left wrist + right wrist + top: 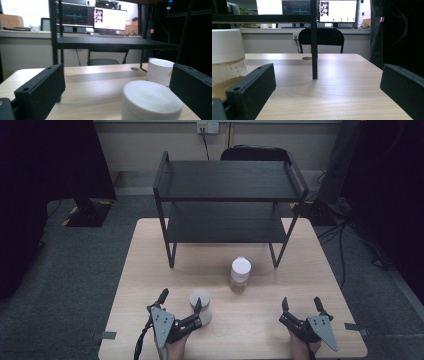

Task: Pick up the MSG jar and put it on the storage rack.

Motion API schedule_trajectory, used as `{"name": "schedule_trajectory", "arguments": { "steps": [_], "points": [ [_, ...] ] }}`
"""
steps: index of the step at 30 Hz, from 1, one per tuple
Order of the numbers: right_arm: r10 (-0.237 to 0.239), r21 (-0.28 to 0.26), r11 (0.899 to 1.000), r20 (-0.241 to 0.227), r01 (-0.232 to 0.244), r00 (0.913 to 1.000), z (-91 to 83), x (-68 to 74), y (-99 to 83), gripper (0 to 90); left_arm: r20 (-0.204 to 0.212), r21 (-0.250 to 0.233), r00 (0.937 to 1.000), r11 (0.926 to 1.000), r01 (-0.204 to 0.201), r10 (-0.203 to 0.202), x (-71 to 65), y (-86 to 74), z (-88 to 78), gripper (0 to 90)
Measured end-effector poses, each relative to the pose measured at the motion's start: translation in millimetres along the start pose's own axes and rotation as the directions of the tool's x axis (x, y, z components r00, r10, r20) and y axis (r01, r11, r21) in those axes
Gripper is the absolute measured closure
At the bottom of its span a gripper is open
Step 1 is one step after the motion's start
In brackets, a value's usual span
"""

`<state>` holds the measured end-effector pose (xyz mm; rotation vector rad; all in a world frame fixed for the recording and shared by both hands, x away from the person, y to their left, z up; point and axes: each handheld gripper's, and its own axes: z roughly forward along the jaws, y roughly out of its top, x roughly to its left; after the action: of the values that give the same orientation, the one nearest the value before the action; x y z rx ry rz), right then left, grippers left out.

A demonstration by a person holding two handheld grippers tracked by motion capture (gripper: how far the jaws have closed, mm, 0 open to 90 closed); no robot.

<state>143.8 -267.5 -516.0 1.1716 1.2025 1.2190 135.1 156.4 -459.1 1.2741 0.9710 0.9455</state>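
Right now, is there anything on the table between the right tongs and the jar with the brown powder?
No. In the high view, bare tabletop lies between the right tongs and the jar; the other white jar sits by the left tongs.

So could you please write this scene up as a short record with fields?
Near jar: white-lidded jar between the open jaws of the left gripper, close to its right jaw, not clamped
Far jar: second jar, brown powder inside, standing apart
Right gripper: right gripper open, holds nothing
Shelf: black rack, both tiers bare
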Motion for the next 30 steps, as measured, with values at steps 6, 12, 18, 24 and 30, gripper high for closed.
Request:
{"name": "schedule_trajectory", "arguments": {
  "steps": [6, 12, 18, 24, 30],
  "points": [
    [0.0, 0.0, 1.0, 0.0, 0.0, 1.0, 0.0, 0.1, 0.0, 0.0, 0.025, 0.015, 0.9996, 0.9998, -0.014, 0.013, -10.6, -4.5, 5.4, 0.0],
    [-0.003, 0.001, 1.0, -0.002, 0.003, 1.0, 0.1, -0.1, 0.2, 0.0, 0.042, 0.04, 0.9988, 0.9988, -0.026, 0.024, -16.8, -8.5, 11.4, 0.0],
    [-0.002, 0.001, 1.0, -0.009, 0.002, 1.0, 0.7, -1.3, 0.1, 0.0, 0.042, 0.054, 0.9989, 0.9982, -0.025, 0.023, -18.1, -11.3, 13.8, 0.0],
    [0.001, 0.001, 1.0, -0.012, -0.001, 0.9999, 0.8, -2.0, 0.1, 0.0, 0.043, 0.061, 0.9987, 0.9977, -0.029, 0.027, -18.9, -12.5, 16.0, 0.0],
    [0.001, 0.001, 1.0, -0.011, -0.001, 0.9999, 0.8, -1.9, 0.1, 0.0, 0.037, 0.072, 0.999, 0.997, -0.029, 0.026, -20.2, -16.8, 19.3, 0.1]
  ]
}}
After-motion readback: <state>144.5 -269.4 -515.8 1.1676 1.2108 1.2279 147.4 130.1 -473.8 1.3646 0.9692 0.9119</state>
